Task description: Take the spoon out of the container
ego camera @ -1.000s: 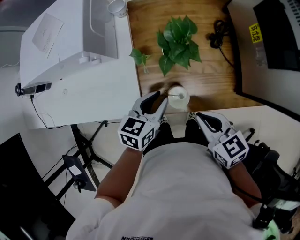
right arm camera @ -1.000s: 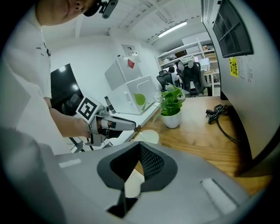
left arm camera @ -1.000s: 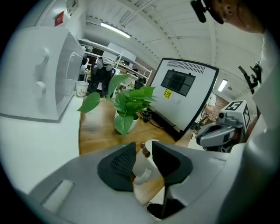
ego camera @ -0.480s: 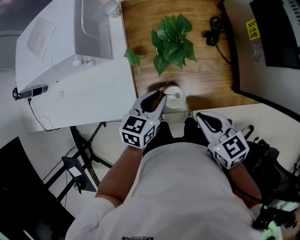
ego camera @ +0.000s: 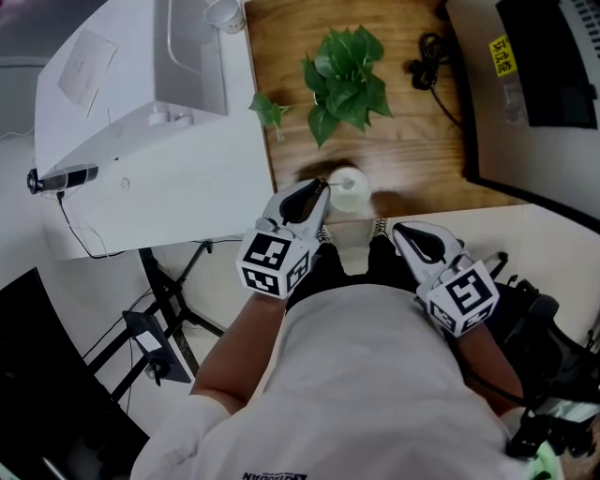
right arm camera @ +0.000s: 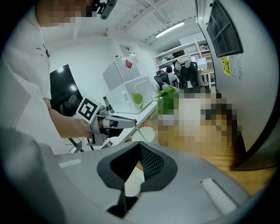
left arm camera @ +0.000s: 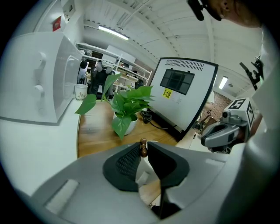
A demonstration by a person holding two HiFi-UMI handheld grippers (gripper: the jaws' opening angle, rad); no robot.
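A small white container (ego camera: 351, 190) stands on the wooden table (ego camera: 412, 150) near its front edge. A thin spoon rises out of it, and its brown knob end (left arm camera: 143, 148) sits between my left gripper's tips. My left gripper (ego camera: 324, 186) reaches the container's left rim. Its jaws are closing round the knob, with only a sliver of gap left, and I see no firm press. From the right gripper view the container (right arm camera: 146, 133) shows beyond that gripper. My right gripper (ego camera: 397, 231) hangs below the table edge near the person's lap, with its jaws together and nothing between them.
A potted green plant (ego camera: 347, 75) stands behind the container. A large white appliance (ego camera: 141, 131) fills the left side, with a mug (ego camera: 223, 11) beyond it. A black cable (ego camera: 427, 52) and a dark monitor (ego camera: 553, 75) lie to the right.
My left gripper's jaws have narrowed around the spoon's handle end. The view shifted slightly, and the right gripper has stayed where it was.
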